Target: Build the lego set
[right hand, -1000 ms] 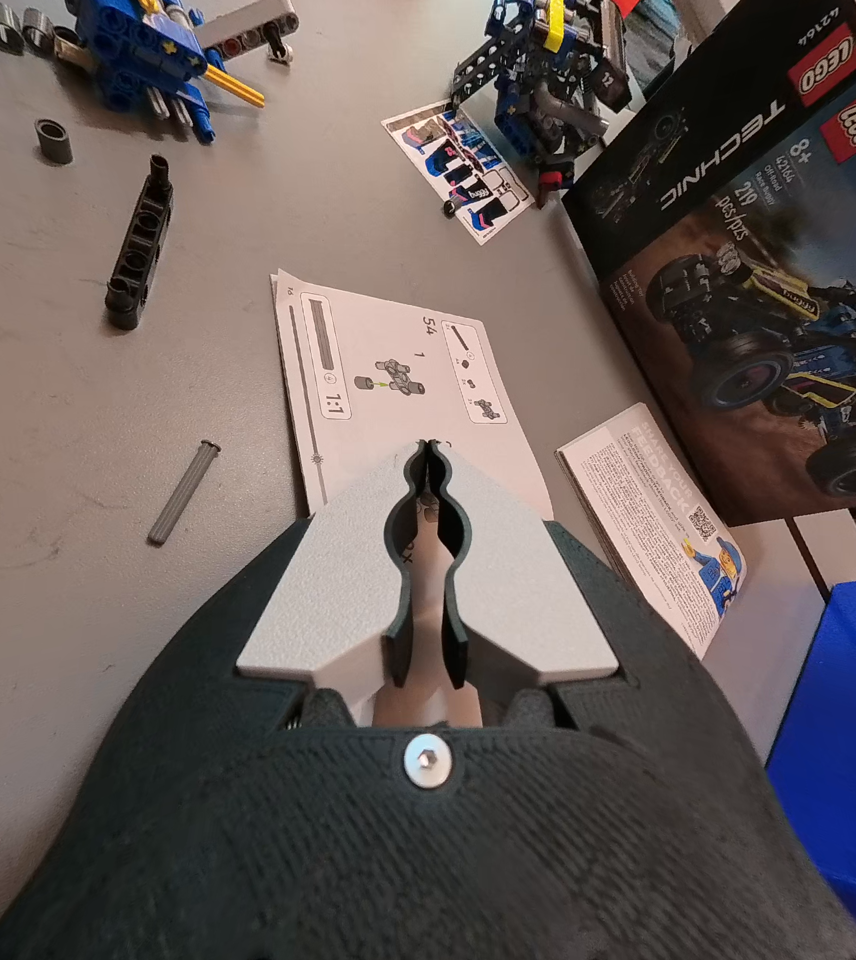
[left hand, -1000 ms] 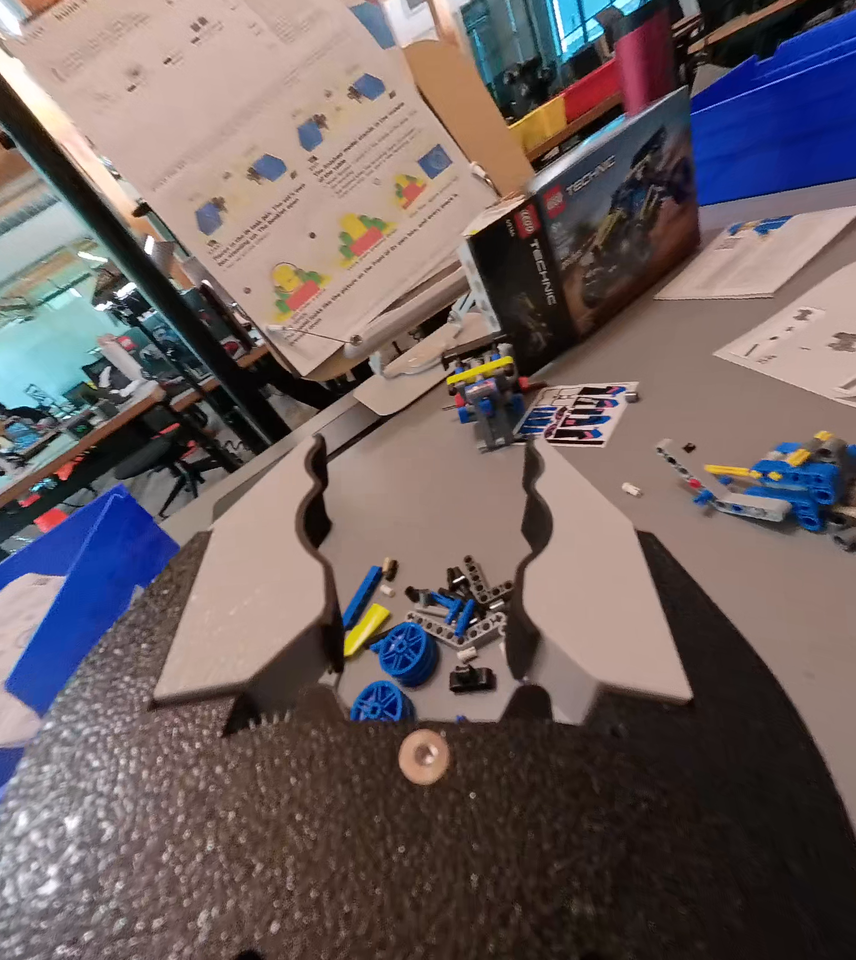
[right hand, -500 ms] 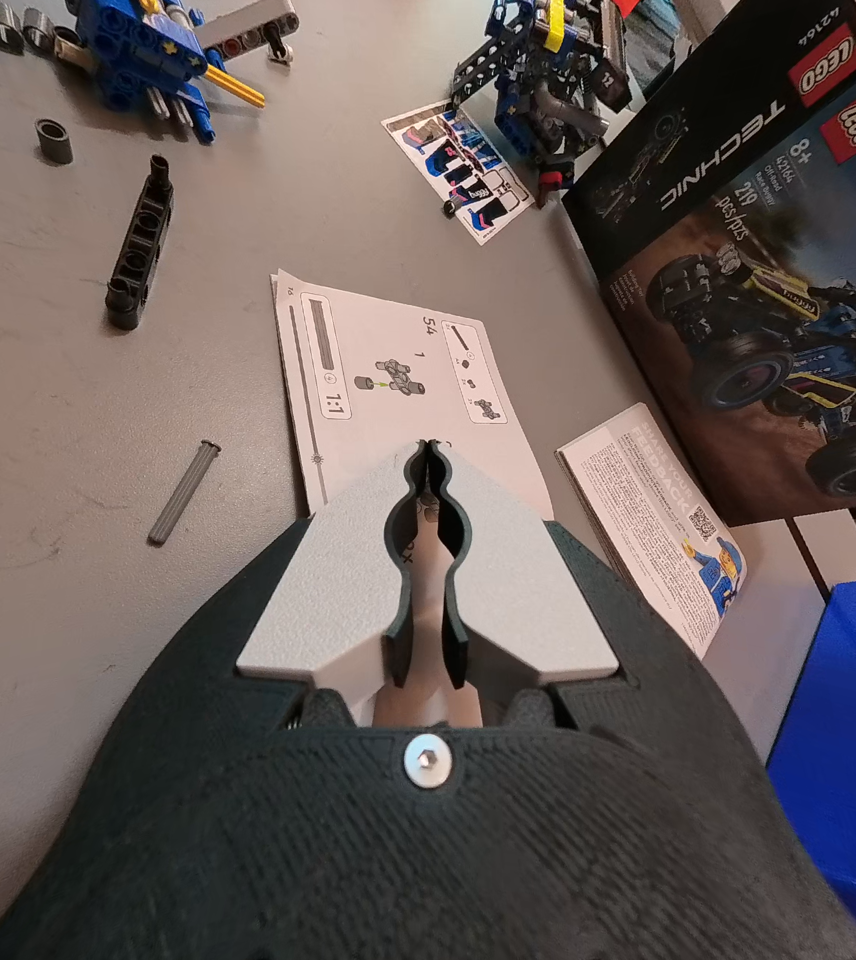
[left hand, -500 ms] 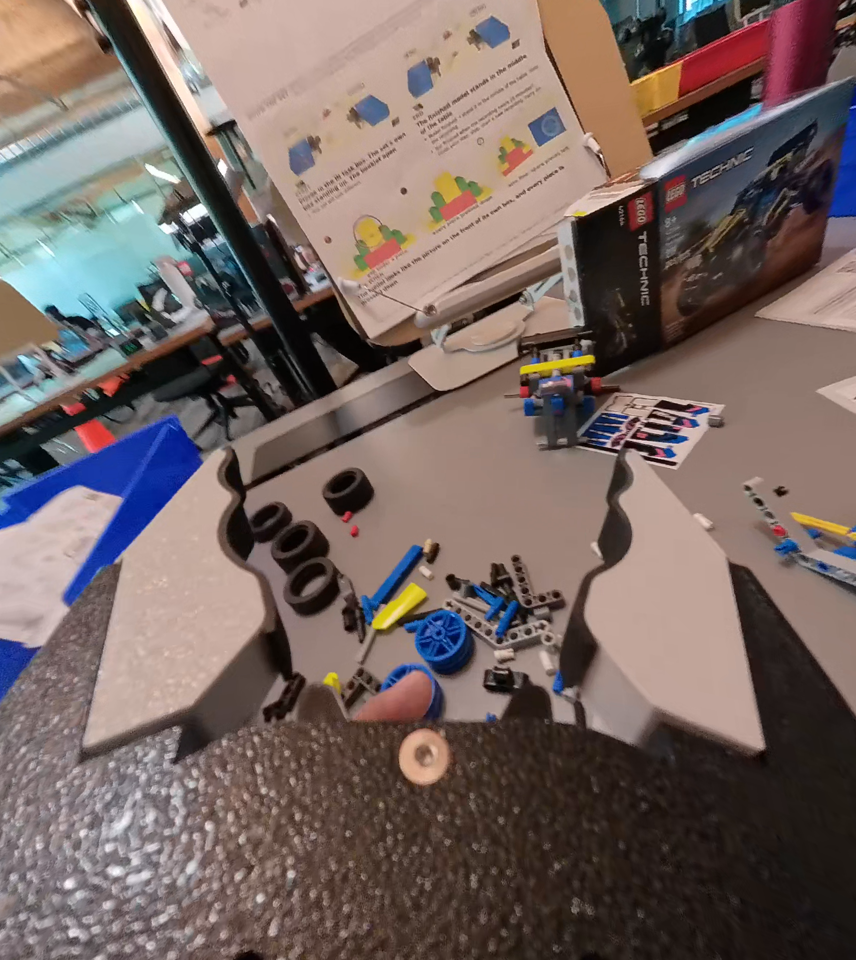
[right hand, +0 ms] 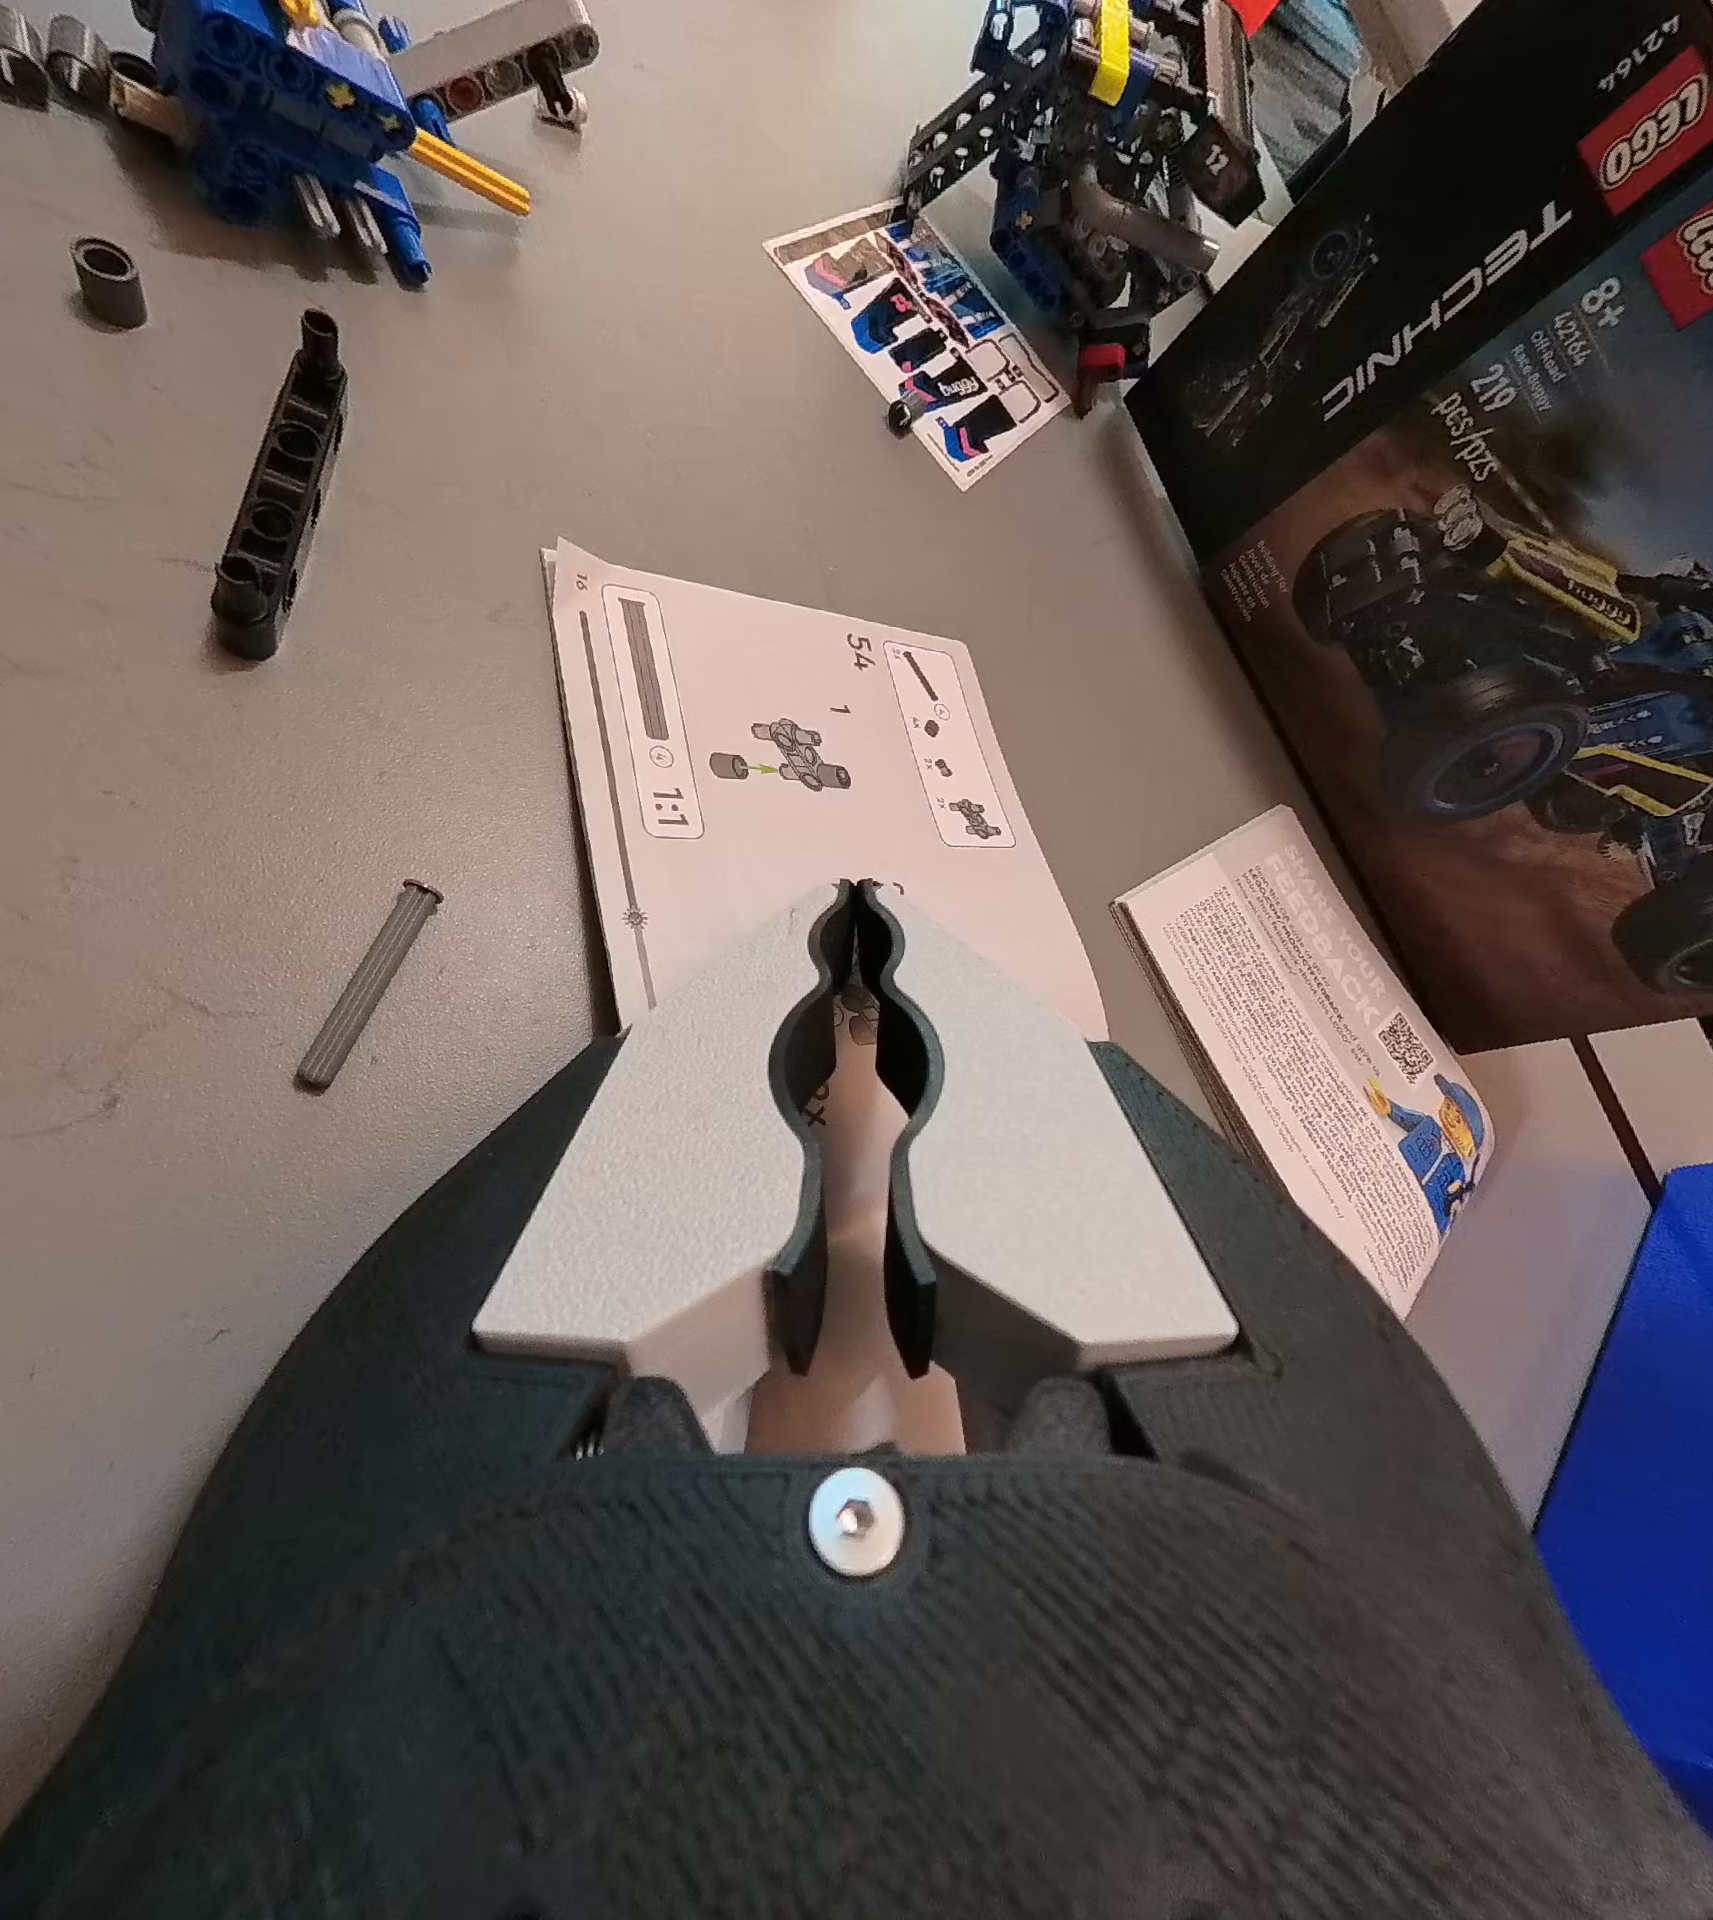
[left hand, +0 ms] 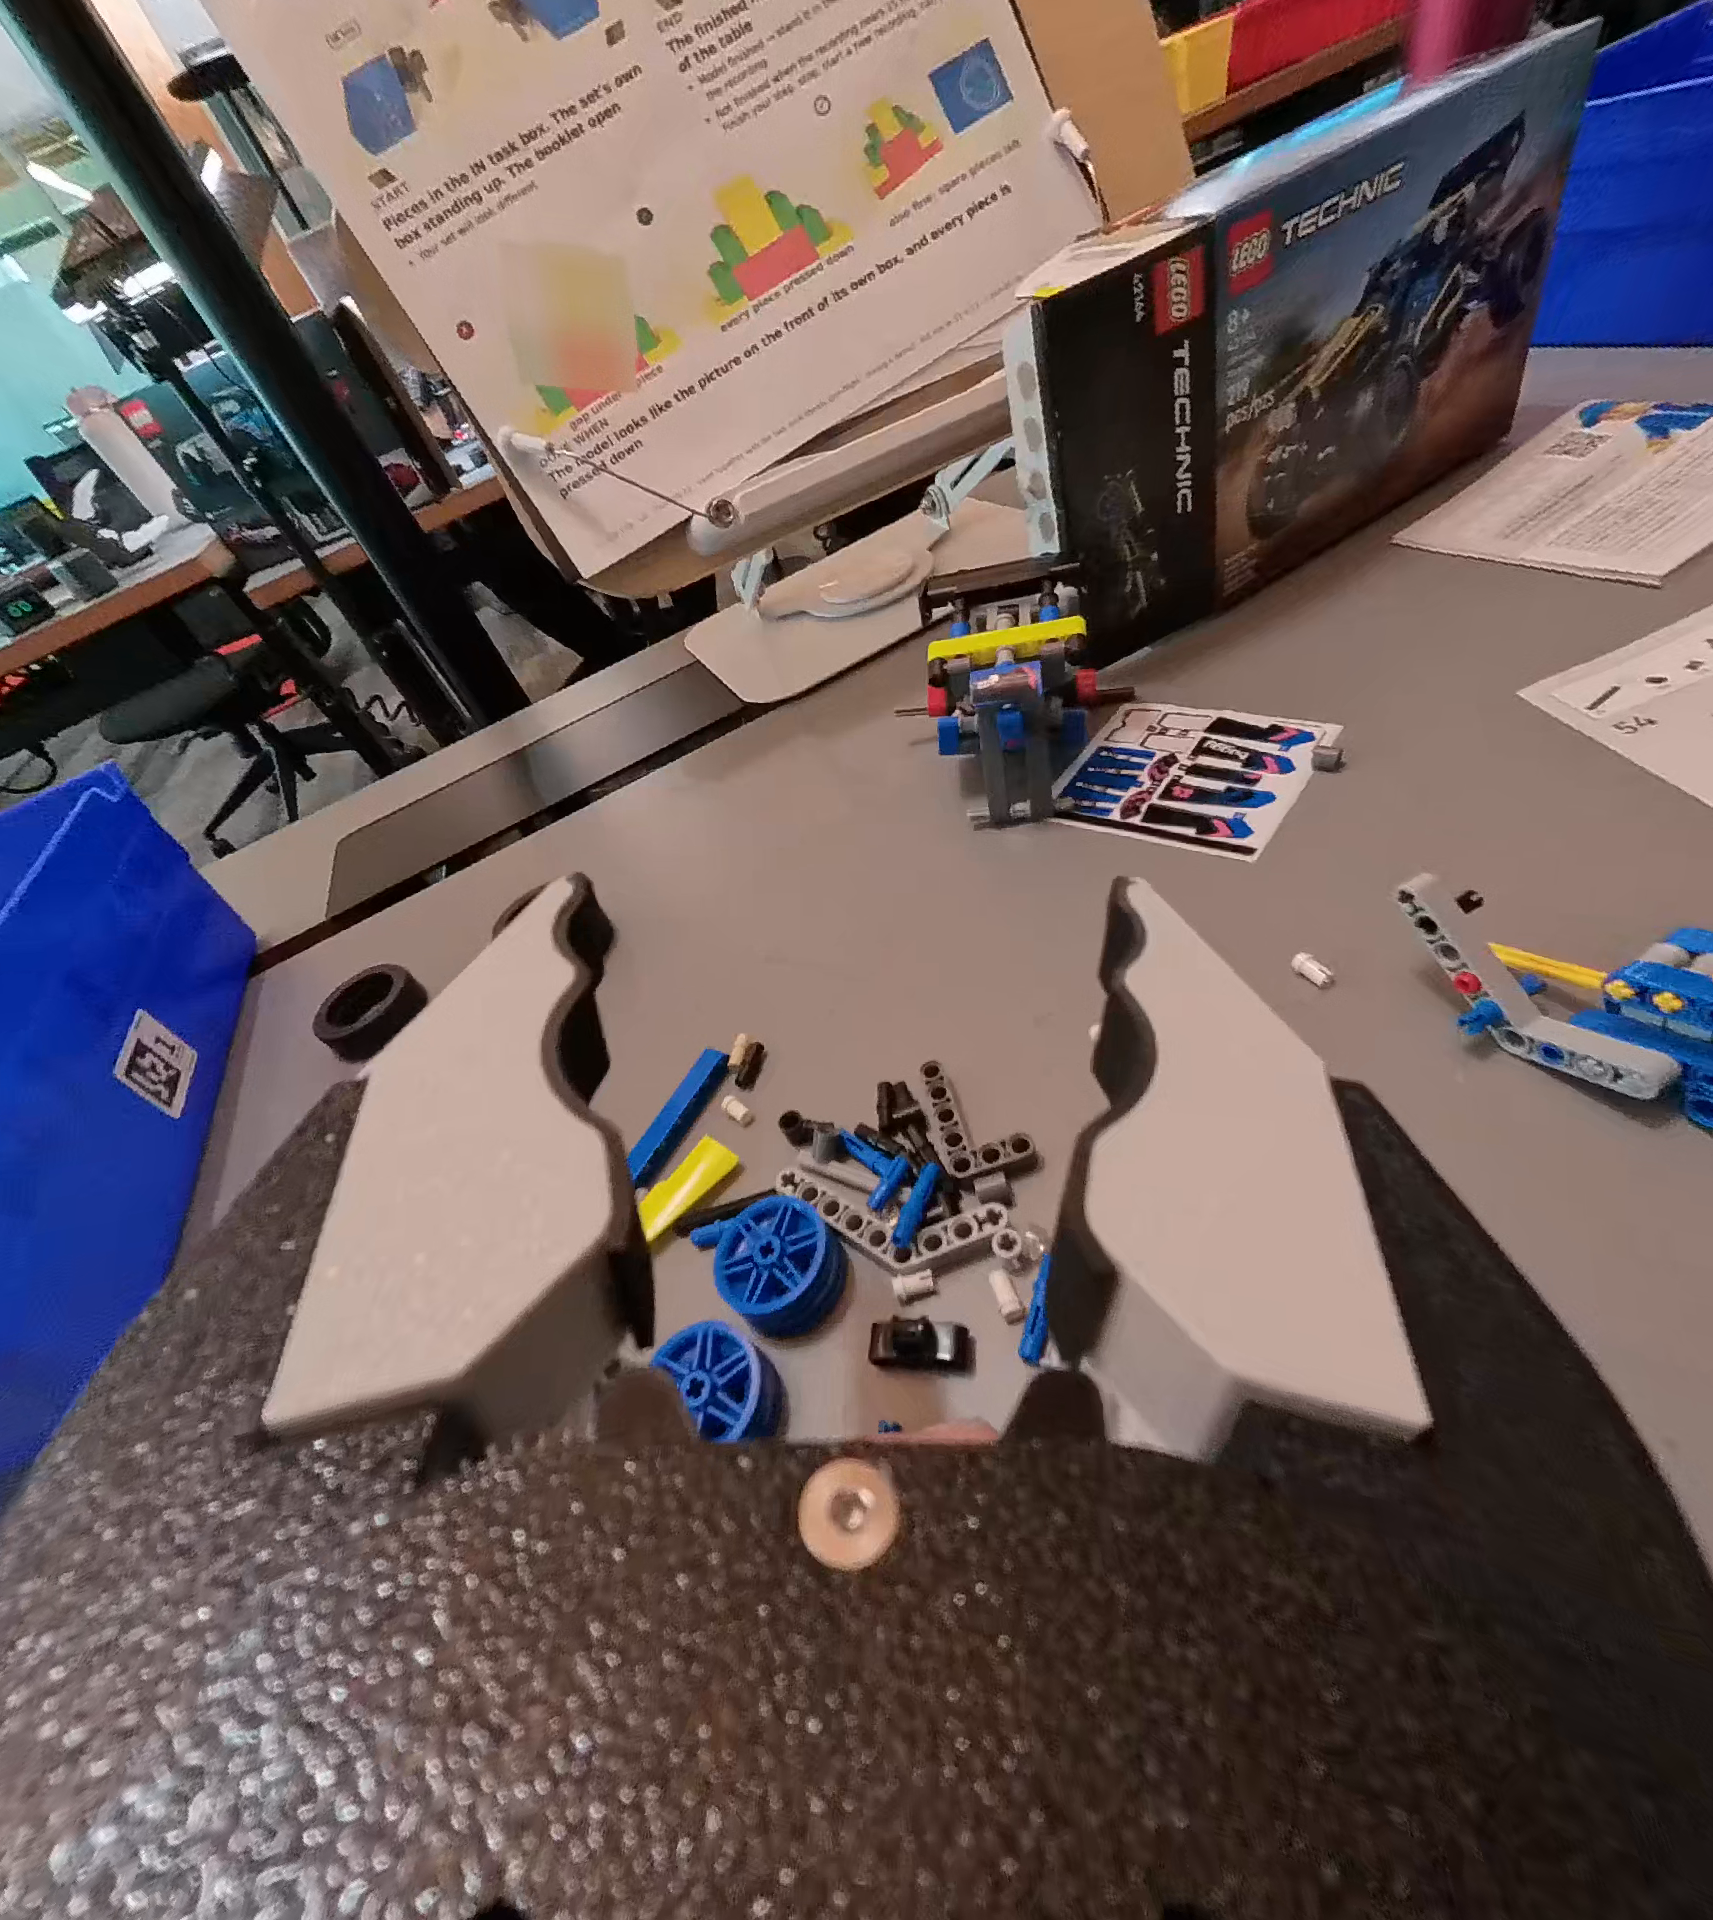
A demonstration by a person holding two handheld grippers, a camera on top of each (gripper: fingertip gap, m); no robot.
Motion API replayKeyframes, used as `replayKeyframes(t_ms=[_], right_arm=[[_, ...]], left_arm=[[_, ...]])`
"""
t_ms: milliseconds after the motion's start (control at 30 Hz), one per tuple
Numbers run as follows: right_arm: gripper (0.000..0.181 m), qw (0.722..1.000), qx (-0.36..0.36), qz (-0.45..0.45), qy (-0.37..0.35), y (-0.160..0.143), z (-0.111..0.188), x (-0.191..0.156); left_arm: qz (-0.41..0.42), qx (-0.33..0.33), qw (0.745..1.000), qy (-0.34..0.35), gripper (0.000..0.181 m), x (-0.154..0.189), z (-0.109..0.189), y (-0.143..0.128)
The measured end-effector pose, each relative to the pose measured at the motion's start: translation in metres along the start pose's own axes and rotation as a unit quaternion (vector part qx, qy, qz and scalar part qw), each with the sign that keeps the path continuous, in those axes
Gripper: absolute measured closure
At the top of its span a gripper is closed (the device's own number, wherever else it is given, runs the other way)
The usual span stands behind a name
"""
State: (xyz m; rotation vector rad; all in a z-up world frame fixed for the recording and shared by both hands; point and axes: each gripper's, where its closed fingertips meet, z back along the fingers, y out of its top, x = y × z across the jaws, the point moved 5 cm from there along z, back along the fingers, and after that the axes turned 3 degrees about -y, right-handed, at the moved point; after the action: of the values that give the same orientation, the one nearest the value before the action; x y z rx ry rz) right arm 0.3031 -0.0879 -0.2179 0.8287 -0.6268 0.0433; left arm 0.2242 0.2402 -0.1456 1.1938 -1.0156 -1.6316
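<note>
Our left gripper (left hand: 852, 904) has its jaws spread wide, framing a heap of loose lego pieces (left hand: 883, 1195) on the grey table (left hand: 831, 935), two blue wheels (left hand: 779, 1262) nearest us. At one o'clock we see a small part-built assembly (left hand: 1008, 707) beside the sticker sheet (left hand: 1195, 774). Our right gripper (right hand: 854, 891) has jaws pressed together, empty, over the instruction sheet (right hand: 779, 748); a grey axle (right hand: 369, 982) lies at nine o'clock, the set box (right hand: 1558, 520) at two
</note>
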Motion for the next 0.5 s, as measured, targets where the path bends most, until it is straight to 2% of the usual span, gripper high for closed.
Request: replayKeyframes(t_ms=[300, 500], right_arm=[[0.181, 1.000, 0.001, 0.002, 0.001, 0.000, 0.000, -0.001], [0.181, 1.000, 0.001, 0.005, -0.001, 0.000, 0.000, -0.001]], left_arm=[[0.049, 0.020, 0.997, 0.048, 0.108, -0.015, -0.010, -0.004], [0.019, -0.002, 0.998, 0.064, 0.110, -0.012, -0.024, -0.014]])
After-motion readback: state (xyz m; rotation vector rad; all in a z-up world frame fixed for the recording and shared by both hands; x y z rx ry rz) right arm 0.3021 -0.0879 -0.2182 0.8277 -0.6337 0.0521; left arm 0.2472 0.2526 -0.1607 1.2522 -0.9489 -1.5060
